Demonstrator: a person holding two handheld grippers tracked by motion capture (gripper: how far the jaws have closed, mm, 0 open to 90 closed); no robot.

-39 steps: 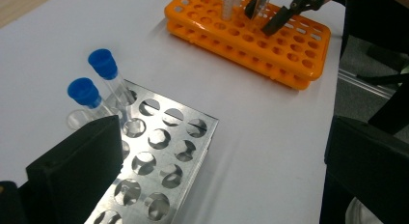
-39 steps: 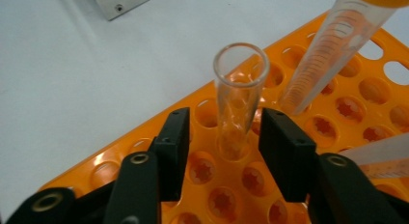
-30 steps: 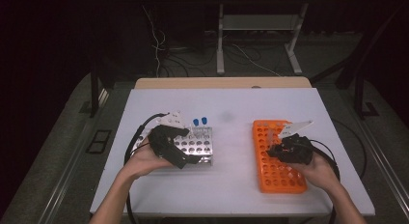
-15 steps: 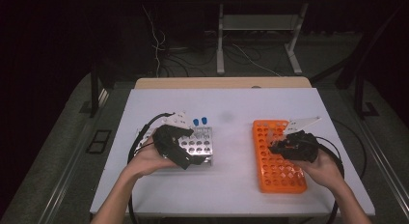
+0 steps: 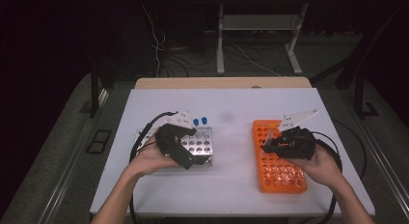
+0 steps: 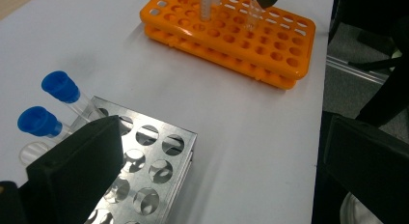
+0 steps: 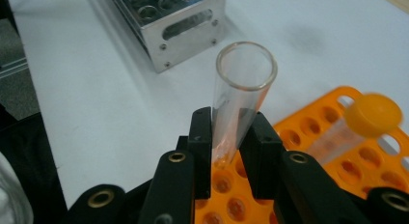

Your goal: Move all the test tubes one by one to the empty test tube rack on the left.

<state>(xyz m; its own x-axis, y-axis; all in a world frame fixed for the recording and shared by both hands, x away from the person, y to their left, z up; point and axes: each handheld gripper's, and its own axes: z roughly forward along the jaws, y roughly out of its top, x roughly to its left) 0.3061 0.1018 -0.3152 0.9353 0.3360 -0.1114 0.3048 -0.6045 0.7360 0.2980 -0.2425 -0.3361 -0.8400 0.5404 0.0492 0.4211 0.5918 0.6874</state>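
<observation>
1. Right gripper view: my right gripper (image 7: 230,137) has its jaws closed on a clear, uncapped test tube (image 7: 238,96), gripped low on the body. The open mouth points up and away from the camera; the tip hangs just above the holes of the orange rack (image 7: 337,151).
2. High view: the right gripper (image 5: 270,141) sits over the far left part of the orange rack (image 5: 282,173). The tube looks clear of the rack rather than seated.
3. Key relation: the tube's long axis runs close to upright, slightly tilted. The steel rack (image 5: 200,146) lies well apart, across bare white table (image 5: 231,185) toward my left hand. The right hand is the one carrying, so any transfer crosses that gap.
4. Left gripper view: the left gripper (image 6: 217,175) stands wide, holding nothing, one jaw over the steel rack (image 6: 159,161). Two blue-capped tubes (image 6: 60,86) stand in its far row. An orange-capped tube (image 7: 371,115) stays in the orange rack.
5. Versus a second ago: the right gripper has lifted, drawing the tube up out of its hole. The left hand has barely shifted on the steel rack.
</observation>
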